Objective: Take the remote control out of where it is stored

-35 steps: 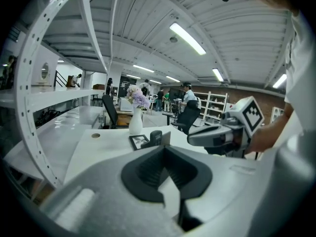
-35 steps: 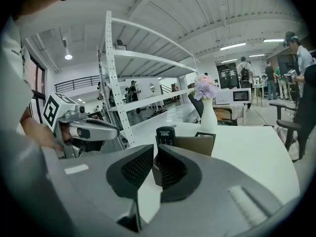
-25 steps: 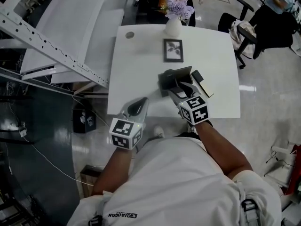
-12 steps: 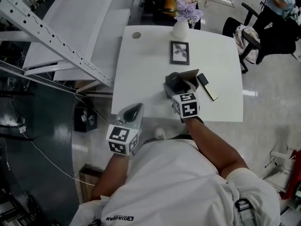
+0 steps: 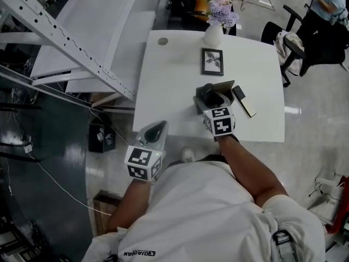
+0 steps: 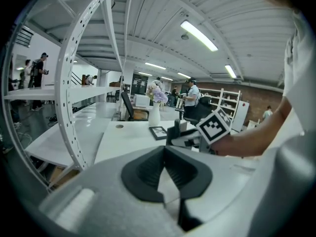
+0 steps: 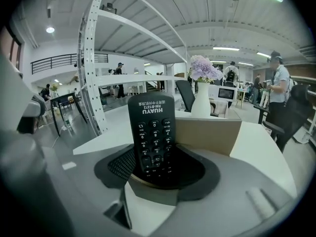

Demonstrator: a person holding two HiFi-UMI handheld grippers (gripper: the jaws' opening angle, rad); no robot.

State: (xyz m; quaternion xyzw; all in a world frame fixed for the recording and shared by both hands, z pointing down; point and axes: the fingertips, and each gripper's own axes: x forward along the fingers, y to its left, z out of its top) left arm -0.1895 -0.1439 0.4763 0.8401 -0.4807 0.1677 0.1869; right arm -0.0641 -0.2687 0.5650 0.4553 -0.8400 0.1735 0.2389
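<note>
1. The remote control (image 7: 152,132) stands upright in an open beige box (image 7: 210,132). Its keypad faces the right gripper's camera and its lower end is sunk inside the box.
2. The box sits on the white table (image 5: 163,91), a little right of the middle and nearer the near edge than the far one.
3. The right gripper (image 5: 210,98) reaches in from the near edge and points down at the box. Its jaws have just been opening and now stand wide, released. The remote control rises between them, and the right gripper view shows a gap on either side of it, so the pads do not press on it.
4. The left gripper (image 6: 165,154) is clenched, its dark pads meeting at the tips with nothing between them. In the head view it hangs at the table's near edge, close to the near left corner and well apart from the box.
5. A white vase (image 5: 213,35) of pink and lilac flowers (image 5: 218,4) stands at the middle of the far edge. A small picture frame (image 5: 212,61) lies between the vase and the box.
6. Just beside the box, toward the right edge, lies a narrow flat thing (image 5: 240,96), dark at one end and pale at the other. I cannot tell what it is.
7. A small round mark (image 5: 162,41) sits by the far left corner.
</note>
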